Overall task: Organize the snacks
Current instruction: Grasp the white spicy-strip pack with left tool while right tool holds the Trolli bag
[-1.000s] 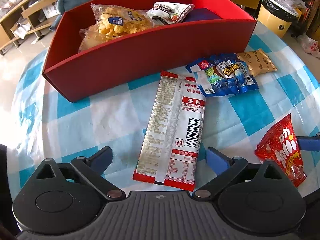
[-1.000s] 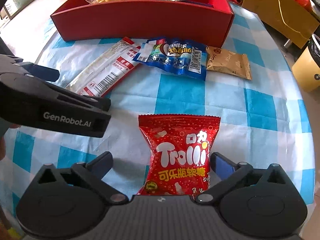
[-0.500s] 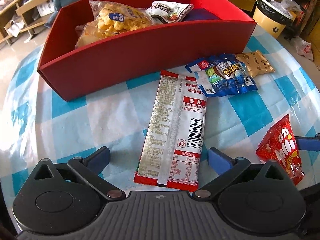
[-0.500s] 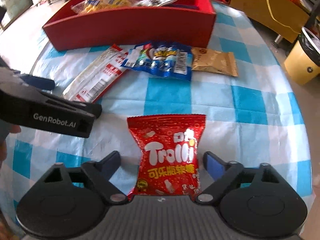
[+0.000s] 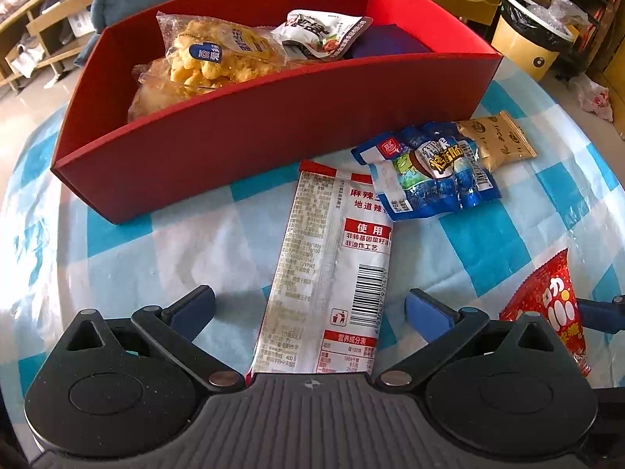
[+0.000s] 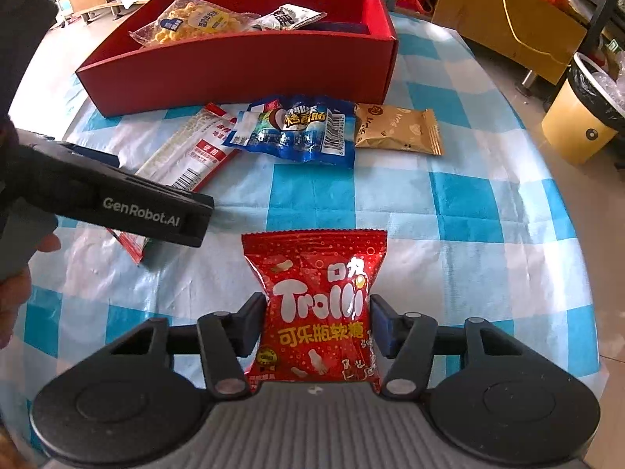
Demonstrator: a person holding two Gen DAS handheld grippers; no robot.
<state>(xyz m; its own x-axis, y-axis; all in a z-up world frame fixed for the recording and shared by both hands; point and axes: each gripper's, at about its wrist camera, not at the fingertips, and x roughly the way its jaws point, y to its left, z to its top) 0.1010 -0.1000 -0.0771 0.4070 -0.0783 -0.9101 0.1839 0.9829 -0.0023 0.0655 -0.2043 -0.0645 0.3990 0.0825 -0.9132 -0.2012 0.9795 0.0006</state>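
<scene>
Closing on the red Trolli candy bag, the right gripper has its blue pads against the bag's two side edges; jaws are still narrowing, bag between them. Bag lies flat on the blue-and-white checked tablecloth, near the table's front edge.

Left gripper hangs over the long white-and-red snack packet, jaws spread wide, pads clear of the packet on both sides; nothing gripped. Packet lies flat, its far end just short of the red box.

Blue sausage pack overlaps the long packet's far right corner. Tan sachet lies beside the blue pack, touching or slightly under it.

Box contents: clear bag of yellow puffed snacks at left, white pouch with dark lettering toward middle. Dark blue item behind the pouch, cannot identify.
</scene>
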